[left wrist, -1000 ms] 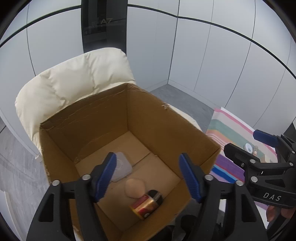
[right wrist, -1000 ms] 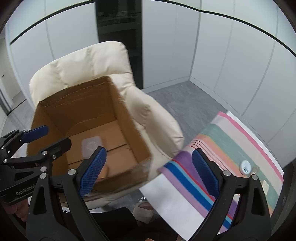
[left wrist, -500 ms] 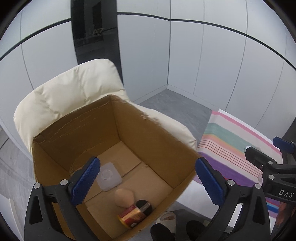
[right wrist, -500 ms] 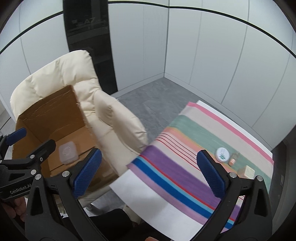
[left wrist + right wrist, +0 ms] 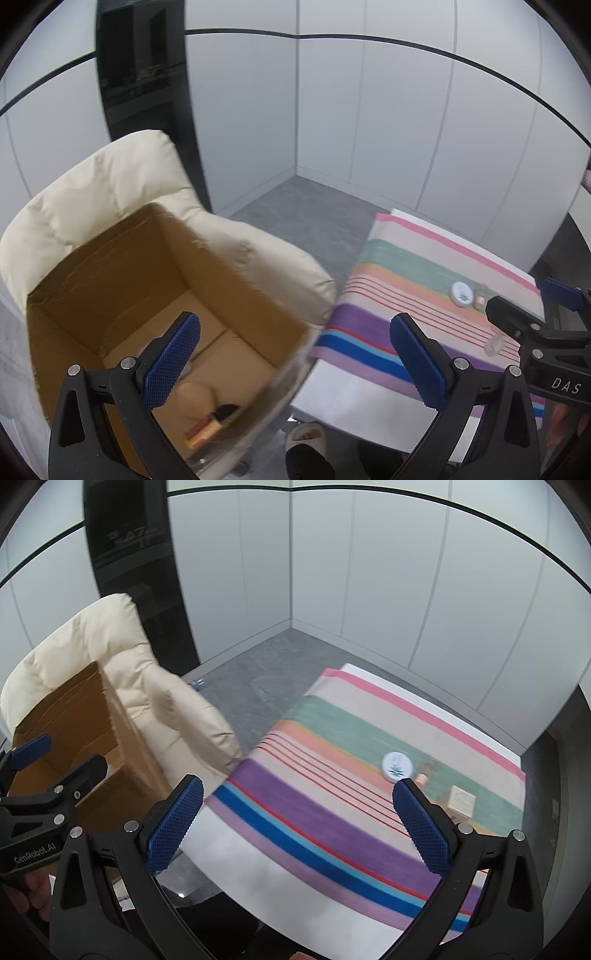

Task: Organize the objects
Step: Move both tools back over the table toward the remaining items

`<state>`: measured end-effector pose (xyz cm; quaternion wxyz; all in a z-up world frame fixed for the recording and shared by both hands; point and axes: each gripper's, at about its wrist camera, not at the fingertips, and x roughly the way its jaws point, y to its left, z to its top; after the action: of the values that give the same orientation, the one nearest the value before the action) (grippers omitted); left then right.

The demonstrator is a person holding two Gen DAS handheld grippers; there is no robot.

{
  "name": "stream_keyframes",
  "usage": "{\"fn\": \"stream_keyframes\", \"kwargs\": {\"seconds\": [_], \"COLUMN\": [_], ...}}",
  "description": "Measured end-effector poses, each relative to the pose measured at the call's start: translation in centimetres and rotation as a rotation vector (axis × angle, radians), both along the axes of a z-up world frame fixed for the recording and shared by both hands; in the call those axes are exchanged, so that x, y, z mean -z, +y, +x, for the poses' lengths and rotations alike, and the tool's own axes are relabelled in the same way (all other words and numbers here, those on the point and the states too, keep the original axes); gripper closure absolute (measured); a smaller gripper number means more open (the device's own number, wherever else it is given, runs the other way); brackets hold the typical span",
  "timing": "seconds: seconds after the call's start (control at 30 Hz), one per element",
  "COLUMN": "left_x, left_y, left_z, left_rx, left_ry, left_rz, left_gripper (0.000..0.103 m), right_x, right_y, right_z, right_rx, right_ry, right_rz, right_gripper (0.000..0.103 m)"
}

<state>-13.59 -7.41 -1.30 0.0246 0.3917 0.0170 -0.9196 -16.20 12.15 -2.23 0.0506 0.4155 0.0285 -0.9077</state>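
Both claws have been swung away from the cardboard box (image 5: 155,295) toward the striped bench (image 5: 332,812). Left claw (image 5: 295,354) and right claw (image 5: 299,819) are spread wide, empty. Next, the round tin (image 5: 397,766) on the bench can likely be picked.

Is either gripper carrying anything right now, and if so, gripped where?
Nothing is held. The left gripper and the right gripper both have their jaws wide apart and empty.
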Motion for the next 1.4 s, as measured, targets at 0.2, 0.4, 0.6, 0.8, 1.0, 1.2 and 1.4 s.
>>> {"fn": "stream_keyframes", "kwargs": {"seconds": [0.2,0.4,0.6,0.8,1.0,1.2,1.4], "left_x": [0.1,0.1,0.3,0.4,1.1,1.5,2.7], "left_y": [3.3,6.7,10.7,14.4,18.3,21.6,25.5], "left_z": [-0.6,-1.3,-1.5,-1.6,-1.8,-1.8,-1.9], "left_rx": [0.059,0.124,0.191,0.259,0.334,0.398,0.478], "left_ry": [-0.007,-0.009,-0.014,-0.009,-0.031,-0.041,-0.057], "left_rz": [0.007,0.016,0.011,0.005,-0.023,-0.036,-0.077], "left_gripper": [0.000,0.000,0.000,0.000,0.000,0.001,0.001], "right_x": [-0.1,-0.2,-0.2,0.1,0.4,1.0,2.3], "right_y": [3.3,6.7,10.4,14.0,17.0,20.0,23.3], "right_z": [0.5,1.3,2.4,3.6,4.7,5.4,5.8], "right_rx": [0.056,0.115,0.175,0.233,0.285,0.340,0.391], "right_ry": [0.002,0.003,0.001,-0.006,-0.019,-0.036,-0.060], "right_rz": [-0.005,-0.005,-0.004,-0.001,-0.003,-0.021,0.002], "right_gripper": [0.000,0.000,0.000,0.000,0.000,0.000,0.000]}}
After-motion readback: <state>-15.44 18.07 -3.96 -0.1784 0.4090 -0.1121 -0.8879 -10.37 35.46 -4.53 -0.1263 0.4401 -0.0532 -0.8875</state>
